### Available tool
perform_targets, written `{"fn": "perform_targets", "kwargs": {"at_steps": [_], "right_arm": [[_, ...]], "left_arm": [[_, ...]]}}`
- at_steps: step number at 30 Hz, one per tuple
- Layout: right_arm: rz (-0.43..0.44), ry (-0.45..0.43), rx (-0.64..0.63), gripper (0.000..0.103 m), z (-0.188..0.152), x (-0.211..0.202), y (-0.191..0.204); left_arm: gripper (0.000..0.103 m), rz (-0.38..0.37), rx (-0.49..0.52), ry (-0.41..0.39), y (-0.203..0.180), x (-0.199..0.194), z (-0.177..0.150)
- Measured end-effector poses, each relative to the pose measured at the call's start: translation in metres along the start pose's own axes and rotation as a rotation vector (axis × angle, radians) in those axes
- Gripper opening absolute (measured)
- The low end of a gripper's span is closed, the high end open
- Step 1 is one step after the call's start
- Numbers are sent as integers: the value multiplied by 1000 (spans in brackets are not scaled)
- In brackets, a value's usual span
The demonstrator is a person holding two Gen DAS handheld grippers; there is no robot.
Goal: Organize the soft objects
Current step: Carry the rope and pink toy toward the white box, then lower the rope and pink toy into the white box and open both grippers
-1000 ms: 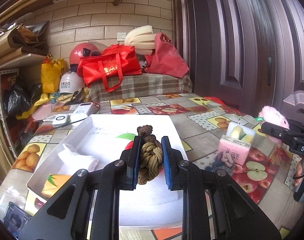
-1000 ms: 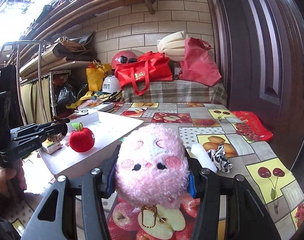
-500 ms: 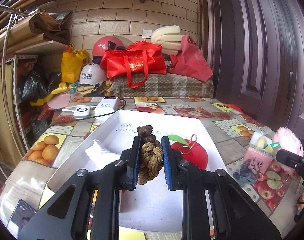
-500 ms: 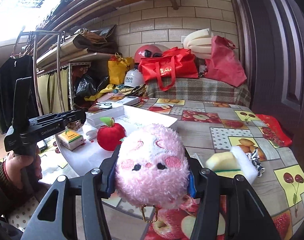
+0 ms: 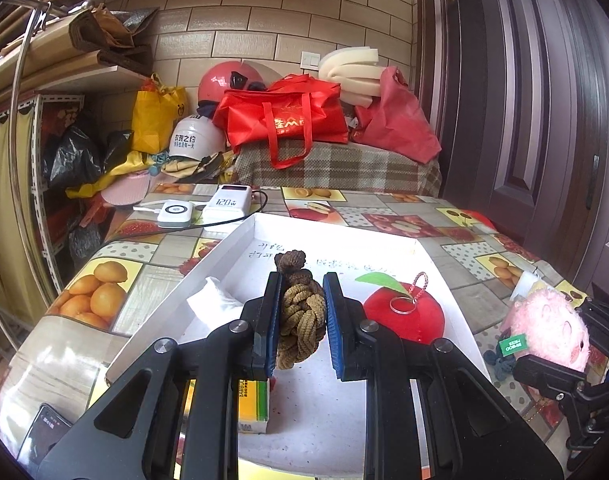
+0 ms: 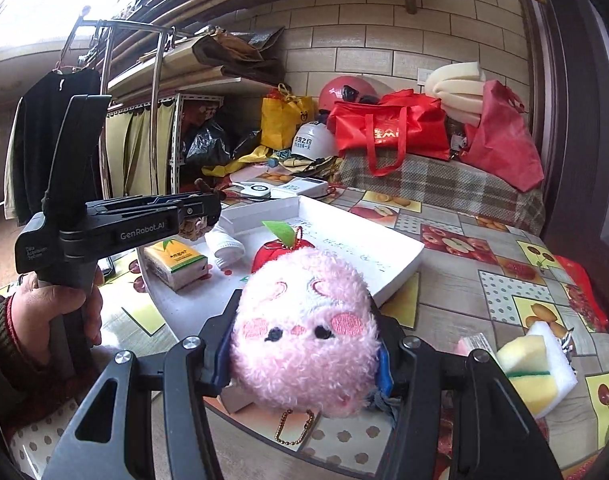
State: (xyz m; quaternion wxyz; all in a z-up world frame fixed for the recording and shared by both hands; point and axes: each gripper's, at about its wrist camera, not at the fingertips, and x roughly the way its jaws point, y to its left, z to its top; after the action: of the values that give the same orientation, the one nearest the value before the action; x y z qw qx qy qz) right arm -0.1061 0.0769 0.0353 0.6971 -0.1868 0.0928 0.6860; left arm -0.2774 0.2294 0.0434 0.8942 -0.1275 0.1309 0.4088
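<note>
My left gripper [image 5: 300,320] is shut on a brown knotted rope ball [image 5: 300,312] and holds it above the white tray [image 5: 240,236]. In the tray lie a red plush apple [image 5: 404,312], a white folded cloth [image 5: 216,304] and a yellow-green packet [image 5: 252,404]. My right gripper [image 6: 304,356] is shut on a pink plush ball with a face [image 6: 304,332], held above the table just off the tray's near right corner. The pink plush also shows in the left wrist view [image 5: 548,328]. The left gripper shows in the right wrist view [image 6: 192,220] over the tray's left side.
A yellow and white sponge [image 6: 536,368] lies on the fruit-patterned table at the right. Two white power banks [image 5: 200,208] with a cable sit behind the tray. Red bags [image 5: 284,120] and helmets are piled at the back. A phone [image 5: 44,432] lies at the table's near left.
Both grippers have moved left, toward the tray, each with its object still held. The left gripper has moved over the tray; the pink plush has come close to the tray's corner.
</note>
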Motion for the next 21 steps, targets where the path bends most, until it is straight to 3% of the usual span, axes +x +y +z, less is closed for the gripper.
{"fn": "perform_targets", "kwargs": {"at_steps": [9,17,21], "right_arm": [[71,19,-78,54,11,24,29],[128,157,-37,54,15,63,23],[90,178,-33,54,20,81,15]], "left_arm": [[20,-86,-74,62,16,16,3],[20,-149,-100,97,20,29,6],[20,-161,-146,117,29,34,6]]}}
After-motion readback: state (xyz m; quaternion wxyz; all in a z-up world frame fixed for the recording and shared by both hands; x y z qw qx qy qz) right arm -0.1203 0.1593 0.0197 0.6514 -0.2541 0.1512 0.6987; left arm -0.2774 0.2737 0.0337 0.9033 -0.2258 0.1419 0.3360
